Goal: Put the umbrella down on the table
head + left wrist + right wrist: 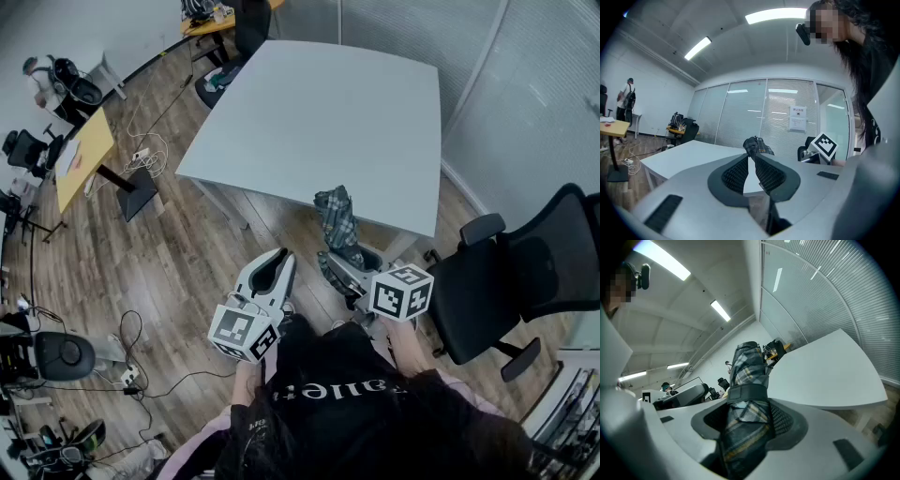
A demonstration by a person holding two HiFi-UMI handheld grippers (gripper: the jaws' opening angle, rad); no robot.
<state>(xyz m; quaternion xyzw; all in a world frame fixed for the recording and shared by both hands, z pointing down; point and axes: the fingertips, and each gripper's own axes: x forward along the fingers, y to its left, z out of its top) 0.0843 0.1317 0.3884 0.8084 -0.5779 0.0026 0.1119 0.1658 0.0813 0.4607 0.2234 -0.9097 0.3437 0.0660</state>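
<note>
Our right gripper (pixel 339 272) pinches the folded umbrella (pixel 338 220) by its lower part; the umbrella stands upright at the near edge of the bench (pixel 328 112), not on it; our left gripper (pixel 278 262) is pressed together, empty.

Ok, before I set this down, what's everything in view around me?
table: one, white, straight ahead
umbrella: one, grey plaid, folded, at the table's near edge
office chair: one nearby, black, right of the table
desk: one, yellow top, far left
cables: several, on the wood floor, left
right gripper: white, shut on the umbrella
left gripper: white, jaws together, empty
</note>
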